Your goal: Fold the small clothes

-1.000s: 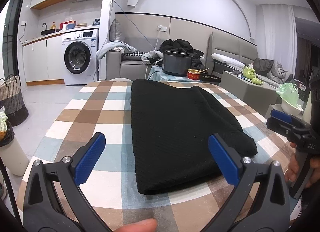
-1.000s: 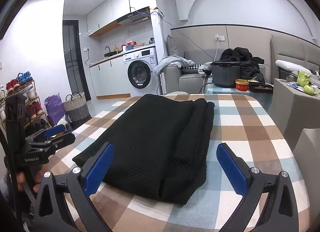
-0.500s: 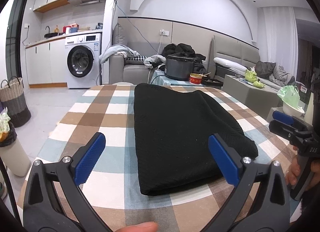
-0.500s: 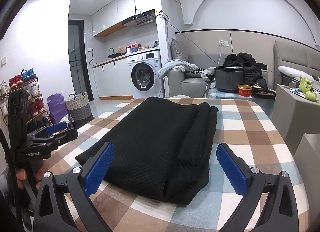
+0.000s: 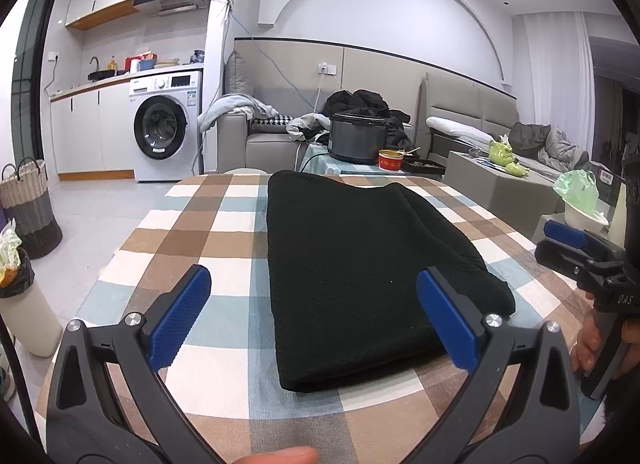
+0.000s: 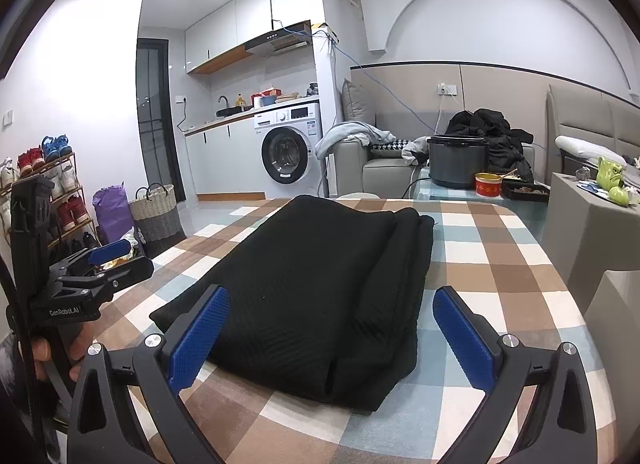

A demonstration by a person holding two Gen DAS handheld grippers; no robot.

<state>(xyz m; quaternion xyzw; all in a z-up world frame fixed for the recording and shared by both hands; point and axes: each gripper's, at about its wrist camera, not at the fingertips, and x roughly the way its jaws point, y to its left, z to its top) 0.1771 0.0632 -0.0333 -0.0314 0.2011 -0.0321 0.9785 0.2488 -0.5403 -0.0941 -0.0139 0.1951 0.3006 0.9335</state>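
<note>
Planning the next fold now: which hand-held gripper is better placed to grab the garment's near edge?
Probably the left hand-held gripper: it is open and the black garment's near edge lies between its fingers. The right hand-held gripper, also open, faces the thicker layered corner.

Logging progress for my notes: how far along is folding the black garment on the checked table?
Done: the black knitted garment lies folded into a long stack on the checked tablecloth. In hand: nothing; the left gripper and right gripper are open, clear of it. Possibly left: one crosswise fold.
</note>
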